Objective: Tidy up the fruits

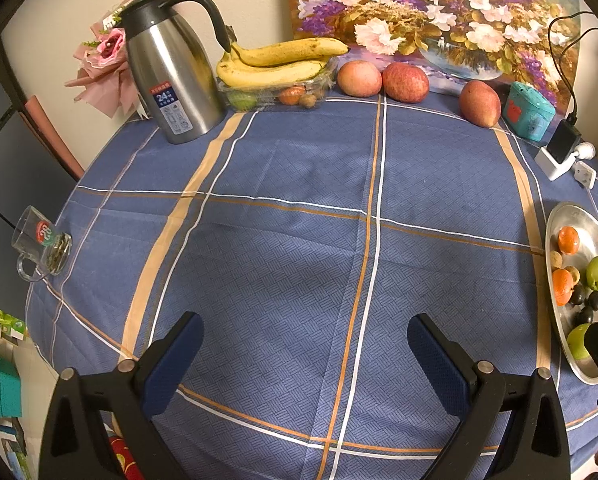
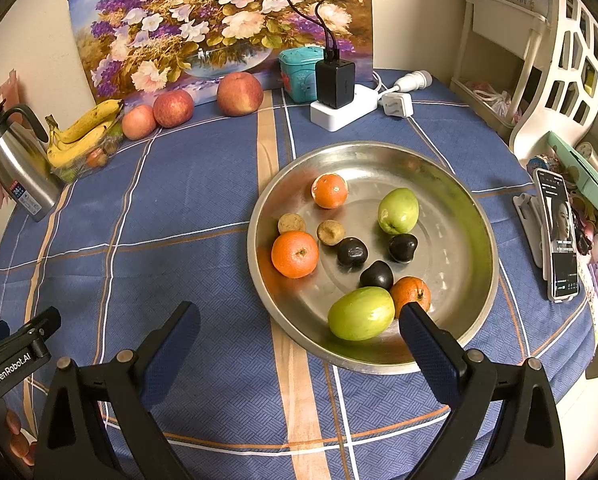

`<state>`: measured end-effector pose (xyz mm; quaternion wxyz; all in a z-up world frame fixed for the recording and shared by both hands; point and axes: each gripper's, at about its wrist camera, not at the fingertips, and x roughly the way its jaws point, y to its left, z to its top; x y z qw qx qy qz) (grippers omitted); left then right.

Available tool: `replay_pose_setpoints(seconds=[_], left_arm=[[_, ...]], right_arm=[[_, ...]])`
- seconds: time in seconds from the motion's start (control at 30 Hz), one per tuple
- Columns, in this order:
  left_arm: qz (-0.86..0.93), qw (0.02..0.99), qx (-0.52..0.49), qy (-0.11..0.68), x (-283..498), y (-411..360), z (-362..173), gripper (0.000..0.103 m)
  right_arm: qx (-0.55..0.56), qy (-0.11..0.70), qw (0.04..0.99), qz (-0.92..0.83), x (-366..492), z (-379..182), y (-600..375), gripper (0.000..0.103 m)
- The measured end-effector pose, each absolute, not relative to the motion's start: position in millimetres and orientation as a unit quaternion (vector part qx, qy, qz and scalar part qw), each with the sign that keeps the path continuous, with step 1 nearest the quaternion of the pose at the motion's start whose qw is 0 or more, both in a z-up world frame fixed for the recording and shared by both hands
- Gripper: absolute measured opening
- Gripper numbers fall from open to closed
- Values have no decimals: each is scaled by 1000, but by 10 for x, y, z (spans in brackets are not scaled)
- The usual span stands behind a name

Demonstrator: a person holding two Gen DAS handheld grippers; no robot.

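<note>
While your right gripper [image 2: 299,328] hangs wide and empty over the near rim of the steel tray [image 2: 465,200], its right finger sits just in front of an orange [image 2: 409,292] and a green fruit [image 2: 361,313]. That tray also holds two more oranges, another green fruit, three dark fruits and two small brown ones. Your left gripper [image 1: 305,340] is spread wide too, nothing between its fingers, over bare blue checked tablecloth [image 1: 299,184]. Its body reads "GenRobot.AI" in the right wrist view. At the back of the table, bananas [image 1: 277,62] lie on a clear punnet, three apples [image 1: 405,82] beside them. The steel jug [image 1: 171,76] carries a blue label with a big "24"; the smaller print is too fine to read.
</note>
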<state>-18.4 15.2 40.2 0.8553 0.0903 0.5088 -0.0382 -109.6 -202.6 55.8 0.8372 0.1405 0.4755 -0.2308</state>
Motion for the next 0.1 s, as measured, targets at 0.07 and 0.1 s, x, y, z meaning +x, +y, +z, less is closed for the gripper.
replay_pose_setpoints(seconds=[0.07, 0.1], left_arm=[[-35, 858, 90, 505, -194, 162, 415, 103], [-36, 858, 89, 505, -195, 164, 416, 103]], right_arm=[[141, 476, 837, -231, -1103, 554, -2015, 100], [141, 476, 837, -231, -1106, 555, -2011, 100]])
